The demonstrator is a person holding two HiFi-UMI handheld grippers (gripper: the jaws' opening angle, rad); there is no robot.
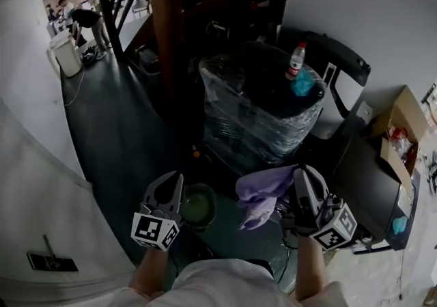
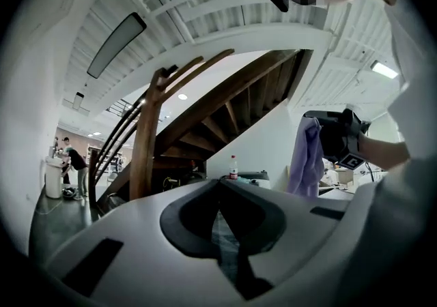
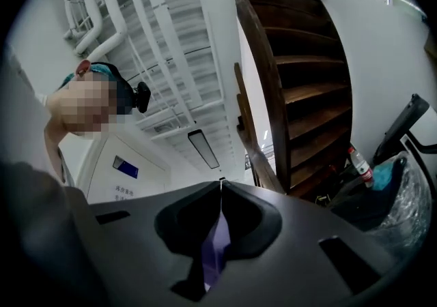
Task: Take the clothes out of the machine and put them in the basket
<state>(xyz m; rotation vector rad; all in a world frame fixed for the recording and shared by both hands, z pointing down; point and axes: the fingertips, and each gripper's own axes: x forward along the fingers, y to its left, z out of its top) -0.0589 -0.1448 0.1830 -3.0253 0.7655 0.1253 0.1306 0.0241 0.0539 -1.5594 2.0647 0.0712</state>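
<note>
Lilac, crumpled soft cloth [image 1: 263,193] hangs at the lower middle of the head view, grasped by the right tongs [image 1: 298,179], whose marker cube sits at the lower right. The left tongs [image 1: 169,186] are at the lower left, apart from the cloth, and a round green tub [image 1: 198,205] stands on the dark floor between the two. Above them, at the frame's centre, is a bulky dark load wrapped in clear plastic film [image 1: 259,114], with a clear plastic bottle with a red cap [image 1: 295,60] standing on its top. An open brown cardboard box [image 1: 399,138] lies at the right edge, and a brown wooden stair post [image 1: 167,39] runs up the upper middle. In the left gripper view the left tongs are clenched tip to tip; a grey mottled patch shows in the slit below the tips, and I cannot tell what it is. The lilac cloth hangs at the right of this frame, the wooden staircase at the centre. In the right gripper view the tongs are clamped on a strip of the lilac cloth, low in the frame.
</note>
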